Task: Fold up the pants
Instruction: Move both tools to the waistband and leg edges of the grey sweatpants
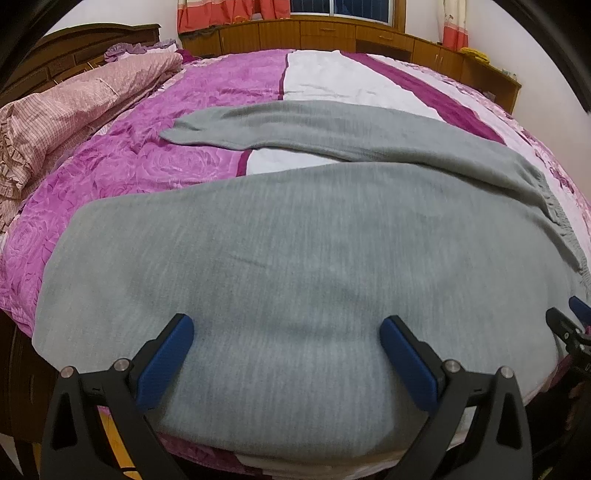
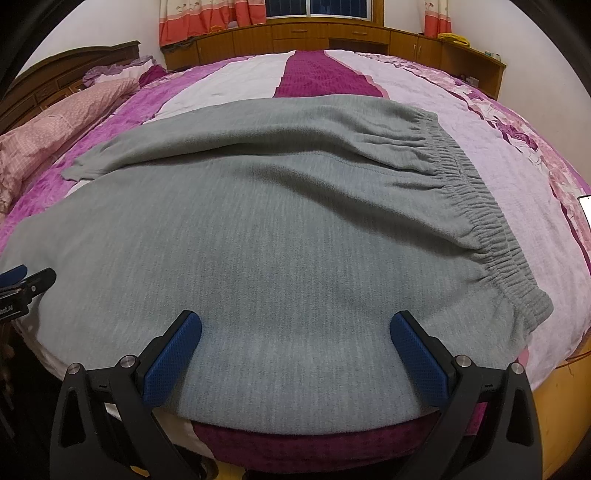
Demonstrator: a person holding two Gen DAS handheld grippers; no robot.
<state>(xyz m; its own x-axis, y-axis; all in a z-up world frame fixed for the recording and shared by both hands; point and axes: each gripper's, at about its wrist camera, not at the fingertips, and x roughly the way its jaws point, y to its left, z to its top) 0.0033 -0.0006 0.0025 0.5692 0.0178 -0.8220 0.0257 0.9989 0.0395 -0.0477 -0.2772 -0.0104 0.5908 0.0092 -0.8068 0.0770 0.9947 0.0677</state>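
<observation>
A purple floral bedspread [image 1: 122,177] covers the bed. Grey pants [image 2: 280,236] lie flat on it, waistband [image 2: 480,206] toward three o'clock, legs toward nine. Left gripper [image 1: 286,354] and right gripper [image 2: 295,350] hover at six o'clock, jaws apart, empty.

You are in a home bedroom: bed [image 2: 480,140] with floral cover, wooden headboard [image 1: 74,48], curtained window [image 2: 317,7].

My left gripper [image 1: 286,354] hides the pants' [image 1: 295,258] near hem, the waistband [image 1: 576,258] runs off the left view's right edge, and my right gripper [image 1: 569,325] shows there only as a cut-off, indistinct sliver.
</observation>
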